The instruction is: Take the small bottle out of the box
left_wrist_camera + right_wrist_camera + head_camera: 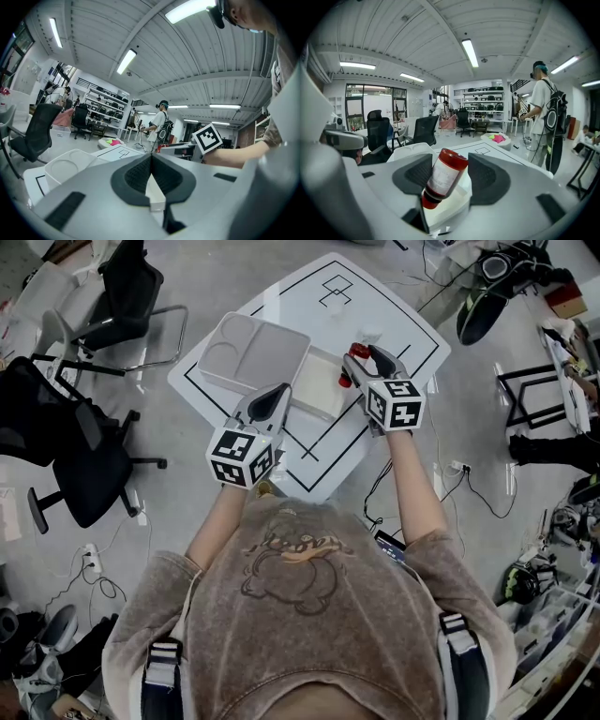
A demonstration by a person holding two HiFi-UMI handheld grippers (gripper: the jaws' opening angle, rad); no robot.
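Nearest the lens a brown sweatshirt [309,615] is seen, with both forearms stretched out over a white worktop [403,329] marked with black lines. At the left, the left claw [270,401] is brought together on a thin white edge of the box [317,382], so the box appears to be steadied by it. Against the box's left side a white moulded tray [251,352] is laid, possibly its lid. Further right, the small bottle [445,176], dark red with a pale label, is held tilted between the jaws of the right claw [450,163], which are parted only as wide as the bottle and pressed on it. The bottle is seen raised above the open box, whose white inside lies just beneath it. The pick-up is judged done and the lift-out nearly so; what is left is for the bottle to be carried clear of the box's rim and set down on the worktop, and the slanted grip is judged worth minding on the way
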